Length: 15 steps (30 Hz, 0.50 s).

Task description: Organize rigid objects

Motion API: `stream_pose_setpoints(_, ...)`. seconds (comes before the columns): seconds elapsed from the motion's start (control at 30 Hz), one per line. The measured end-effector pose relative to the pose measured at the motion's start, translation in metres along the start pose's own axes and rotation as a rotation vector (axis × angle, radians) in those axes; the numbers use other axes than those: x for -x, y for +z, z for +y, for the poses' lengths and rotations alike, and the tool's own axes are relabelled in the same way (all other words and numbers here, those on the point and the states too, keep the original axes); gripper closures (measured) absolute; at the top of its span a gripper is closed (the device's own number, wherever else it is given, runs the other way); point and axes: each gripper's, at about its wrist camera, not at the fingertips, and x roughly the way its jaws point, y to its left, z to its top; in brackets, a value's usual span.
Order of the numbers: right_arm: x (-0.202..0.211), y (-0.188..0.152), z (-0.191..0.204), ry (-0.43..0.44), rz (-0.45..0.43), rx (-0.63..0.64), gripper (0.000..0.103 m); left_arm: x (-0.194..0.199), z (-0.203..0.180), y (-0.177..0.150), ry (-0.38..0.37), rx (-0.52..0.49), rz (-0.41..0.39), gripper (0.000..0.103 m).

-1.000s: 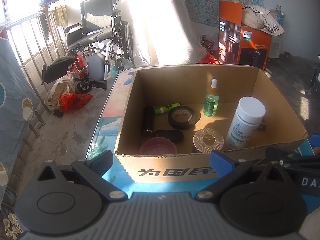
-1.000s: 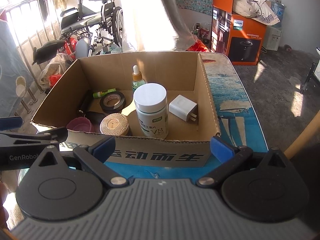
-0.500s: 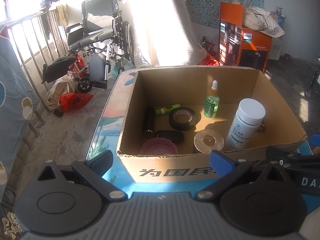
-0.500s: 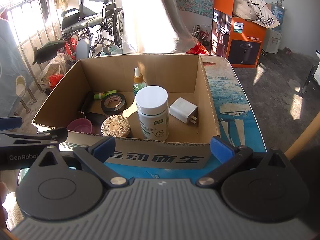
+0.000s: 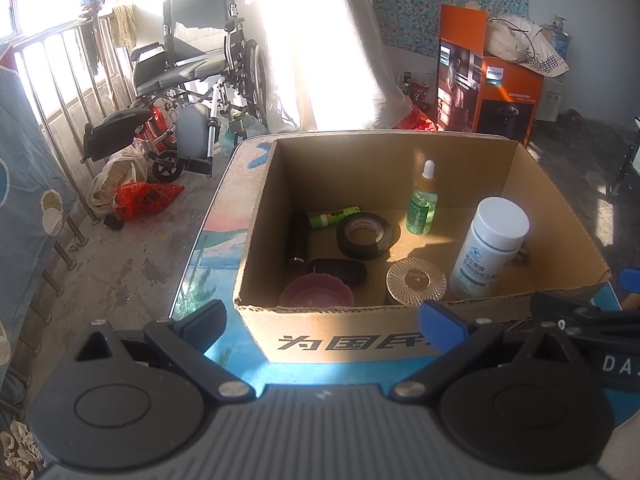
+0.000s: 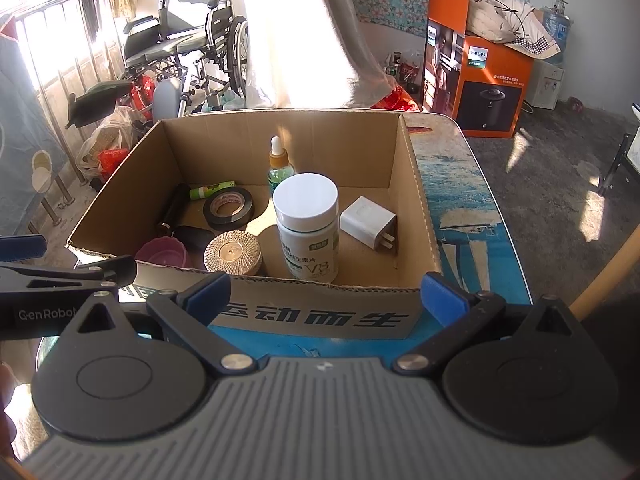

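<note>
Both grippers hover side by side at the near edge of the desk (image 6: 460, 184), aimed forward at the near wall of the cardboard box (image 6: 320, 312). The left gripper (image 5: 320, 322) has its jaws spread wide with nothing between them; the right gripper (image 6: 326, 294) is likewise spread and empty. The box sits on the blue printed desk and fills most of its width. Inside stand a white pill bottle (image 6: 306, 226) near the front, a green dropper bottle (image 6: 279, 166) toward the far wall, a roll of black tape (image 6: 228, 207), a white charger (image 6: 368, 222) by the right wall, a ribbed glass lid (image 6: 232, 251) and a pink bowl (image 6: 162, 252) at the near wall. Beyond the desk's far edge, a wheelchair (image 5: 196, 80) stands by a railing on the concrete floor, and an orange appliance box (image 6: 476, 68) stands against the wall.
</note>
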Motion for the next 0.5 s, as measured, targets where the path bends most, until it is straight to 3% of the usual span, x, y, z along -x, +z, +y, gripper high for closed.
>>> stream_pose_setpoints(0.5,0.0001,-0.0003,0.0003,-0.001,0.000,0.000,0.001,-0.0003,0.0010,-0.0003,-0.001,0.002,-0.001,0.000)
